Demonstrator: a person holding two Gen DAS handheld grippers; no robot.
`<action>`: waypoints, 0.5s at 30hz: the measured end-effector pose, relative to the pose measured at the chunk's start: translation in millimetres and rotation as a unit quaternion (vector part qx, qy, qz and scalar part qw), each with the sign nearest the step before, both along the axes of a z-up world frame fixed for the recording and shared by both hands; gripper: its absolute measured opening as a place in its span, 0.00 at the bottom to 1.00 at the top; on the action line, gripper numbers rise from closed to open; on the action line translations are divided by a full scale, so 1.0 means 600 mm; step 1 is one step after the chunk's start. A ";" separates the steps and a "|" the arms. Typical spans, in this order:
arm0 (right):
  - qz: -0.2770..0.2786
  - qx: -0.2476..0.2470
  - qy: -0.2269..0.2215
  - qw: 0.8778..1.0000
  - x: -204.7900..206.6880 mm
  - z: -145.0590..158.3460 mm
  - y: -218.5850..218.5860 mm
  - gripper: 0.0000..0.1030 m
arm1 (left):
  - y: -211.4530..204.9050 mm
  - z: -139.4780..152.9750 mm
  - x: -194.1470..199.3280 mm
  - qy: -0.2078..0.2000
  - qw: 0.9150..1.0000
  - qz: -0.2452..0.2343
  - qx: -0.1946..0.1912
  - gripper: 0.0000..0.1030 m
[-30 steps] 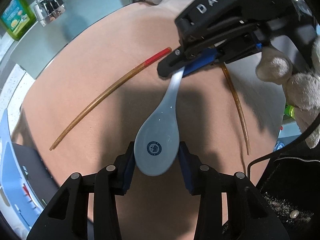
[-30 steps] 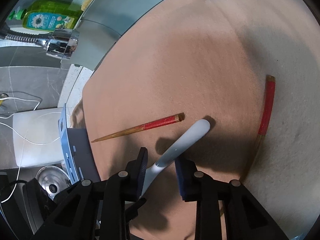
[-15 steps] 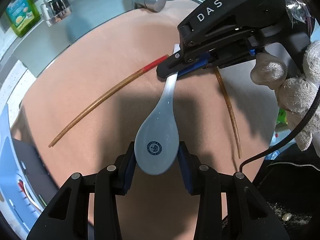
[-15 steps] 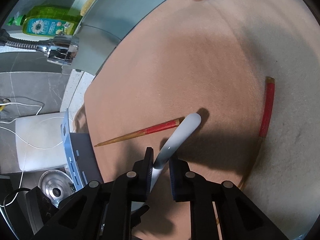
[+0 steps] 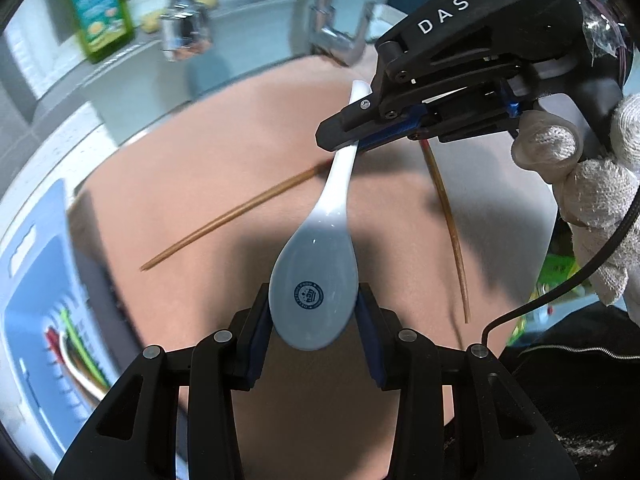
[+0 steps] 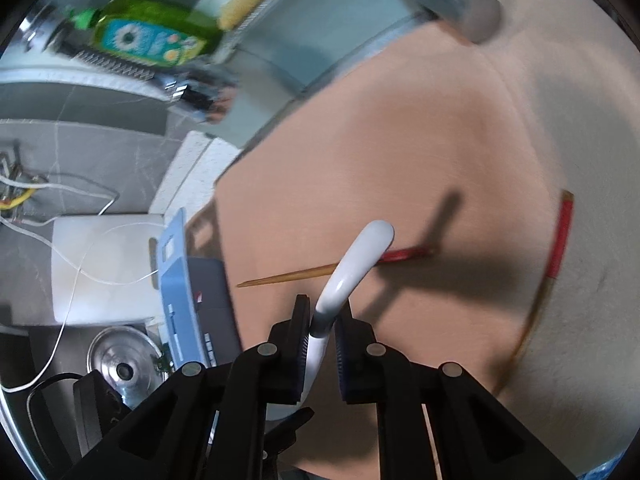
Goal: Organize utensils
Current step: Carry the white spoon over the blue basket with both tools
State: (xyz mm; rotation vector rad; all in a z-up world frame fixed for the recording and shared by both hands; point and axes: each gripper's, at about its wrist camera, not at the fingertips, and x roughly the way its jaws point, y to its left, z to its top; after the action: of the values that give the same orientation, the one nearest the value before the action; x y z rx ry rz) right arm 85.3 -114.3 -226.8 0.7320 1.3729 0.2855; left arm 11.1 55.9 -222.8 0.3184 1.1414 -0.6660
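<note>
While two chopsticks (image 5: 224, 220) (image 5: 450, 220) lie below, both grippers (image 5: 314, 316) (image 6: 322, 338) clamp one spoon (image 5: 320, 272), the right closing.

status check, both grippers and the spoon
Left gripper clamped on spoon bowl. Right gripper closing on its handle. Two chopsticks lie on mat underneath, nothing blocking.

Glossy ceramic spoon (image 5: 314, 280), matt cloth mat (image 5: 200, 152)

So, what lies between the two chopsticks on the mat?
The white spoon, held above the mat between the left chopstick and the right chopstick; the left wrist view shows it.
</note>
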 end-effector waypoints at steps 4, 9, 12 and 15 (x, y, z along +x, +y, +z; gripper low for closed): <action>0.034 0.004 -0.016 0.999 0.010 0.028 0.048 0.10 | 0.042 0.022 -0.011 -0.016 0.999 0.034 -0.009 0.38; 0.086 0.010 -0.030 0.996 0.024 0.053 0.129 0.10 | 0.112 0.051 -0.034 -0.030 0.995 0.095 -0.021 0.38; 0.121 0.014 -0.035 0.992 0.027 0.062 0.184 0.10 | 0.153 0.060 -0.052 -0.034 0.990 0.132 -0.026 0.38; 0.158 0.016 -0.039 0.986 0.030 0.068 0.242 0.09 | 0.198 0.064 -0.077 -0.038 0.985 0.167 -0.027 0.38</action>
State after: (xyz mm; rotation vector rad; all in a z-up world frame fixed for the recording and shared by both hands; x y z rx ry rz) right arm 103.5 31.0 -185.9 0.5209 1.4103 0.5830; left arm -35.1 174.8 -184.5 0.0999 1.0708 -0.3840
